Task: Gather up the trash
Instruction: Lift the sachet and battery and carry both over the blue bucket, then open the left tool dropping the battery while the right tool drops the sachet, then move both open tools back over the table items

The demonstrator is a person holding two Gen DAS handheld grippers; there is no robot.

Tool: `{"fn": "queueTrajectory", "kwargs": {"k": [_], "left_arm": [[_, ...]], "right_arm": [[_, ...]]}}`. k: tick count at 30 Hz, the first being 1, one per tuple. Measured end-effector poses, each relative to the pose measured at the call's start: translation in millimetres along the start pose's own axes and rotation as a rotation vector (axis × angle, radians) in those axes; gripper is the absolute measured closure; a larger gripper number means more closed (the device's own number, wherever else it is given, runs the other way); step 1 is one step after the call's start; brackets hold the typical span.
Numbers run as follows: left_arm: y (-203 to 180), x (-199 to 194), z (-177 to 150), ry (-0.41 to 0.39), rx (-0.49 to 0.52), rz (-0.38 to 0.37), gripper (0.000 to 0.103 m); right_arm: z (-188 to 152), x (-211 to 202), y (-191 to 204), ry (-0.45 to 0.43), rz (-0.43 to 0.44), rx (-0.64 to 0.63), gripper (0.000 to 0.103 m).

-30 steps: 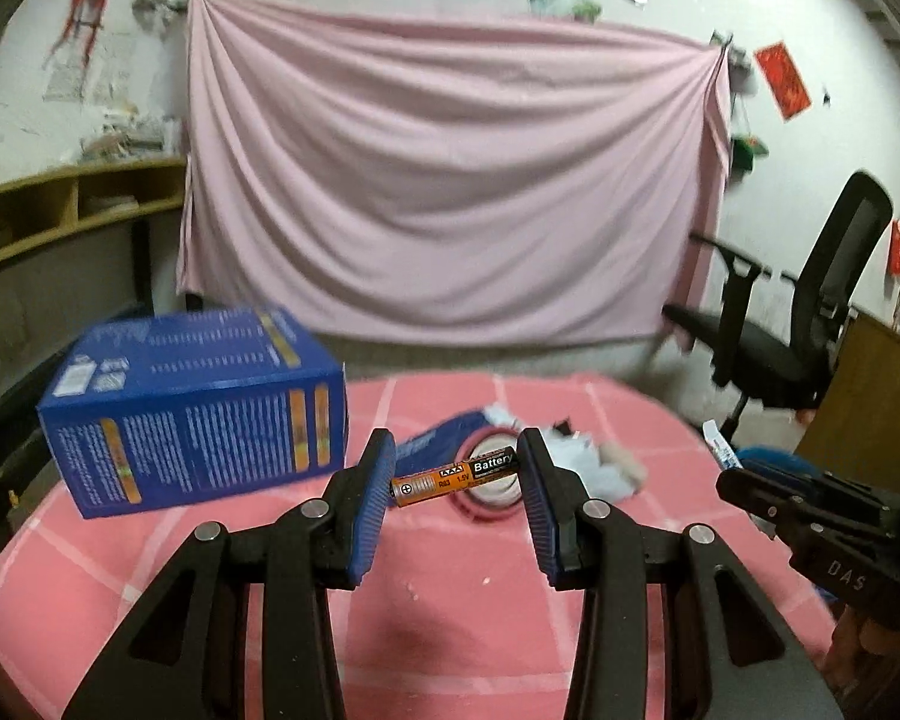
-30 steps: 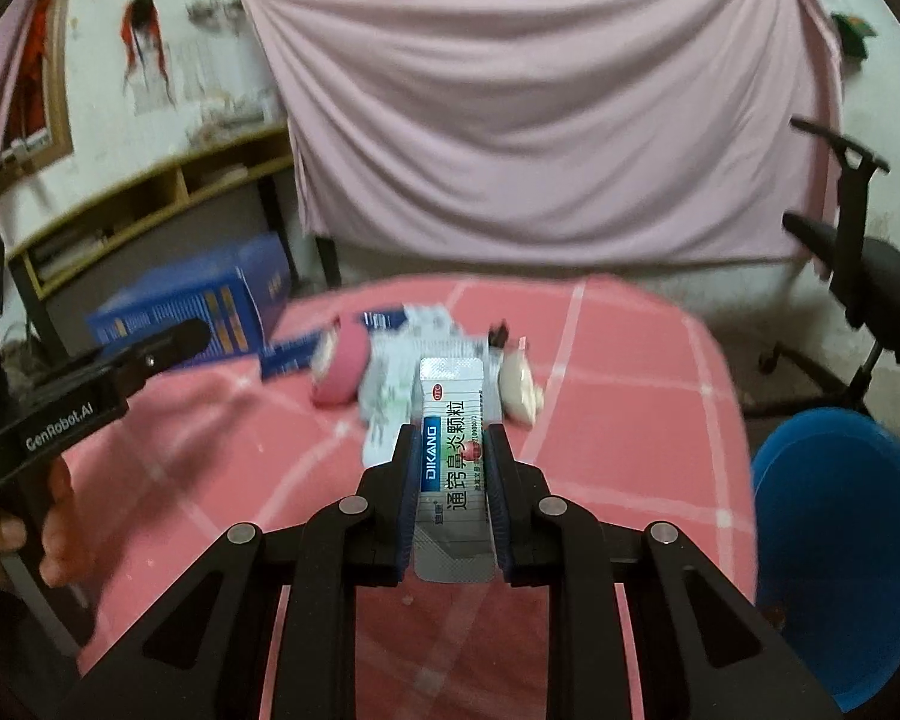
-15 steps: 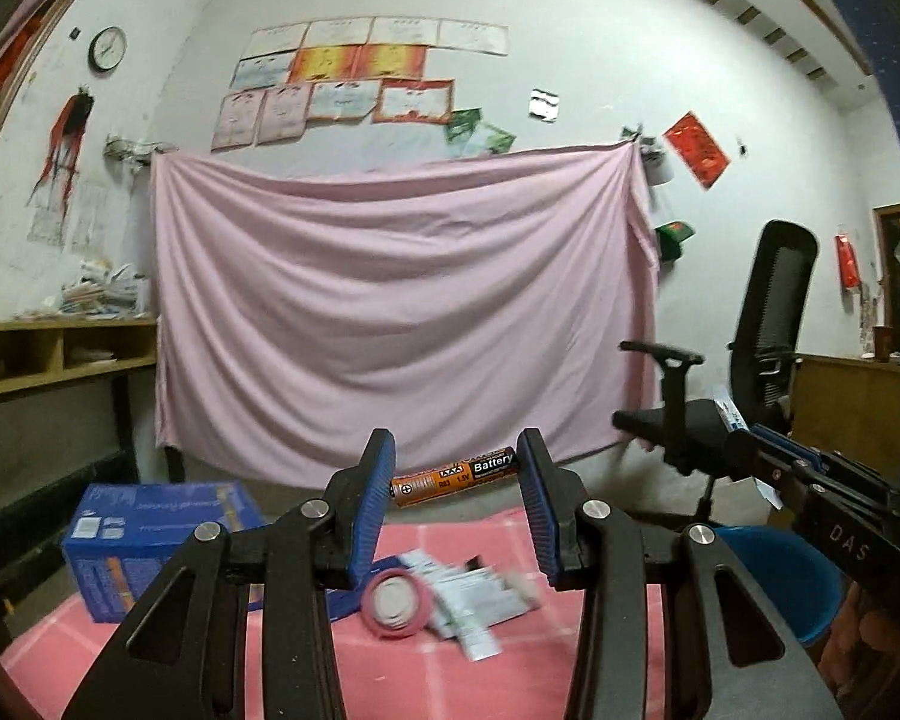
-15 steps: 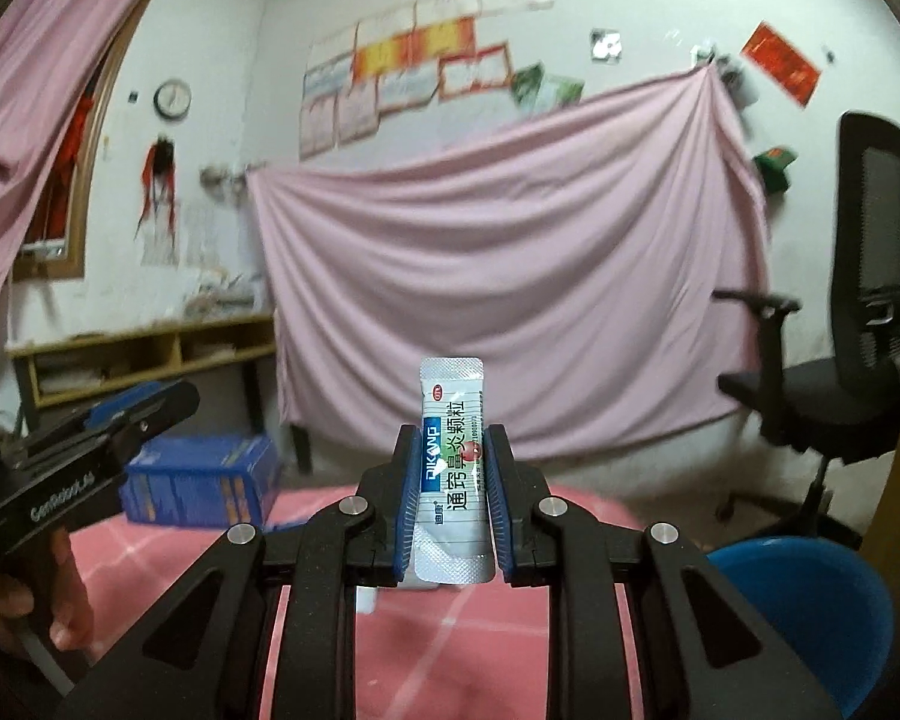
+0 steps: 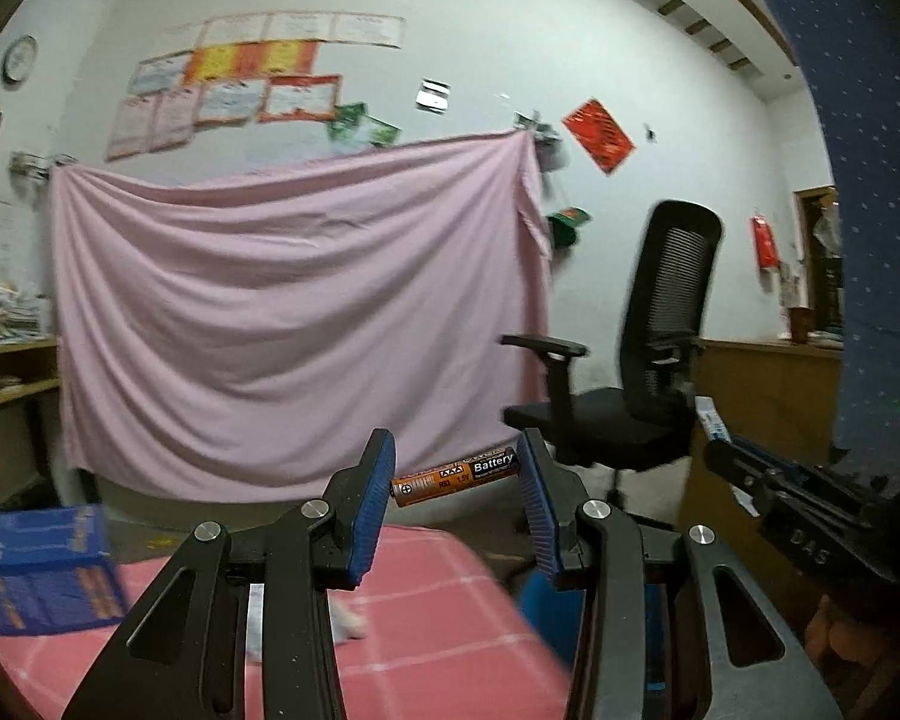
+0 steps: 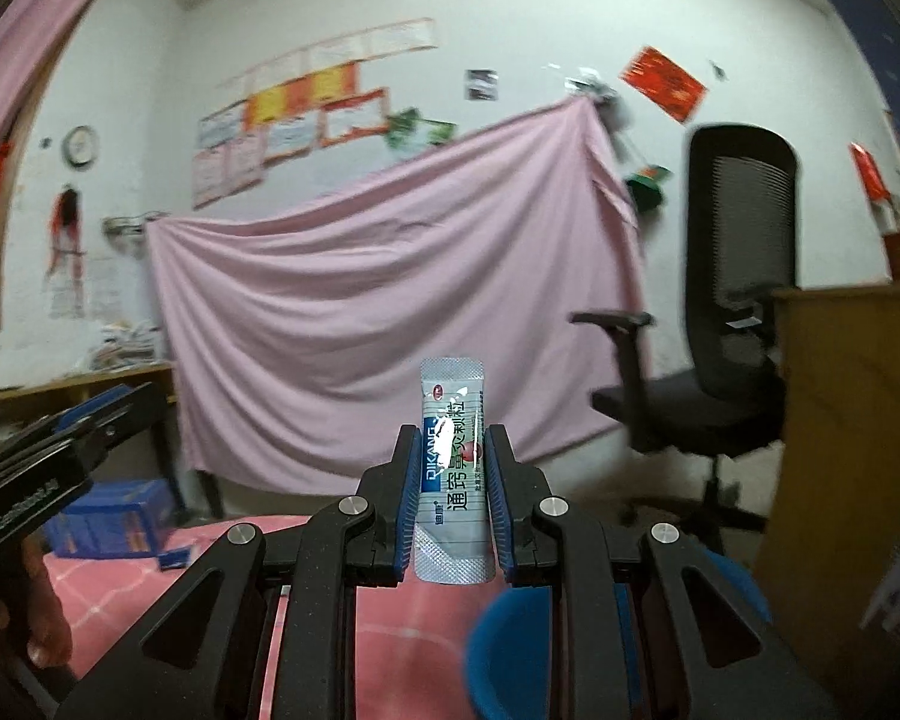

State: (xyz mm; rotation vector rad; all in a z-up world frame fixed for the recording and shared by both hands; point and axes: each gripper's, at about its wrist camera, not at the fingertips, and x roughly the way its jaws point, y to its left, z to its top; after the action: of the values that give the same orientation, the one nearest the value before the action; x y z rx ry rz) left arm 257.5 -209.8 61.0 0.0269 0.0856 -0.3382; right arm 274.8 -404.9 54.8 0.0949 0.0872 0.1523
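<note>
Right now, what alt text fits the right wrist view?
The right gripper clamps an upright medicine sachet in mid-air, above a pink table and a blue bin. Behind hang a pink sheet and a black office chair.

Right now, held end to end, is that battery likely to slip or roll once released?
Probably secure: the left hand-held gripper pinches the AAA battery across its flat ends. It sits slightly tilted, so it might pivot. Being cylindrical, it would likely roll if dropped on the table.

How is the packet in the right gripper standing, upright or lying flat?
Upright. The packet stands on end between the right gripper pads, its top edge above them.
</note>
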Motion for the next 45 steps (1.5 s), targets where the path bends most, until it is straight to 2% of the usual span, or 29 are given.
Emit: {"fn": "queueTrajectory", "kwargs": {"k": [5, 11, 16, 20, 26, 37, 45], "left_arm": [[-34, 32, 1, 0.067, -0.004, -0.082, 0.066], [-54, 73, -1, 0.176, -0.044, -0.144, 0.066], [-64, 109, -8, 0.304, -0.082, -0.17, 0.066], [-72, 140, -19, 0.425, -0.097, -0.169, 0.066], [-70, 170, -30, 0.521, -0.161, -0.188, 0.066], [-66, 189, -45, 0.603, -0.206, -0.198, 0.064], [-58, 185, -50, 0.603, -0.219, -0.188, 0.057]], "right_arm": [[0, -1, -32, 0.037, -0.072, 0.05, 0.083], [-6, 4, -65, 0.097, -0.124, 0.124, 0.083], [-14, 9, -81, 0.149, -0.143, 0.176, 0.083], [-27, 22, -93, 0.234, -0.154, 0.22, 0.083], [-38, 32, -103, 0.302, -0.162, 0.256, 0.083], [-48, 40, -115, 0.365, -0.174, 0.309, 0.083], [-49, 40, -118, 0.375, -0.183, 0.321, 0.078]]}}
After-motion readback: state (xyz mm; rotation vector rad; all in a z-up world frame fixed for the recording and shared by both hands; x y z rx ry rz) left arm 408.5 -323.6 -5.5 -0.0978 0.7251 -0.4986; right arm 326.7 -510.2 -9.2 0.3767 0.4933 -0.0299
